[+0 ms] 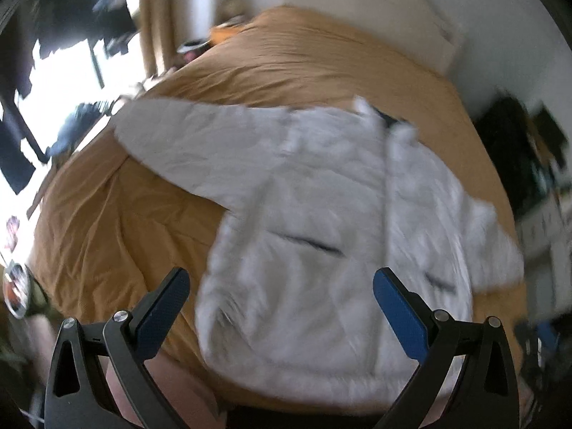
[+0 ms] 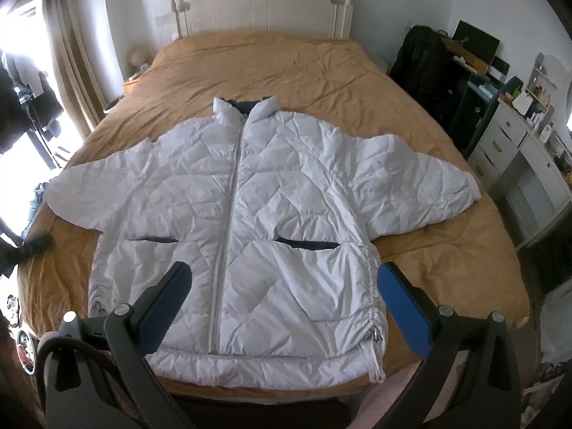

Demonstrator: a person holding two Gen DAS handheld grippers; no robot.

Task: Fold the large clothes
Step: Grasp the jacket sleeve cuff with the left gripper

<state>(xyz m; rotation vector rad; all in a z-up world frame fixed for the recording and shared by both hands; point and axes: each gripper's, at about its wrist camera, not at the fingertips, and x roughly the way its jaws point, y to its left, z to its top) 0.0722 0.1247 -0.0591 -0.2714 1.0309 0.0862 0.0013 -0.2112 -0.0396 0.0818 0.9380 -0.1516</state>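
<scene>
My white quilted puffer jacket (image 2: 246,214) lies face up and zipped on the bed with the mustard-coloured cover (image 2: 286,68), collar toward the far end and hem at the near edge. Both sleeves are spread out flat, one to the left (image 2: 100,182) and one to the right (image 2: 414,178), each resting on the cover. The grey zip (image 2: 228,214) runs down the middle, and a dark slit pocket (image 2: 307,245) shows on either side of it. At the near right corner of the hem a gathered drawcord (image 2: 375,343) hangs just over the bed's edge.

My right hand-held gripper (image 2: 284,279) hovers above the near hem with its jaws spread wide and nothing between them; the blue-padded fingers (image 2: 404,311) are clear of the fabric.

My left hand-held gripper (image 1: 280,286) is likewise wide open and holds nothing. Its view is blurred, tilted, and looks across the same jacket (image 1: 321,214) from the near left, with the left sleeve (image 1: 186,143) stretching away over the cover (image 1: 321,53).

Beyond the bed stands a cream wooden headboard (image 2: 261,0). Tan curtains (image 2: 68,46) hang at the bright window on the left, and on the right a white drawer unit (image 2: 522,164) stands beside a dark garment hung on a rack (image 2: 422,68).
</scene>
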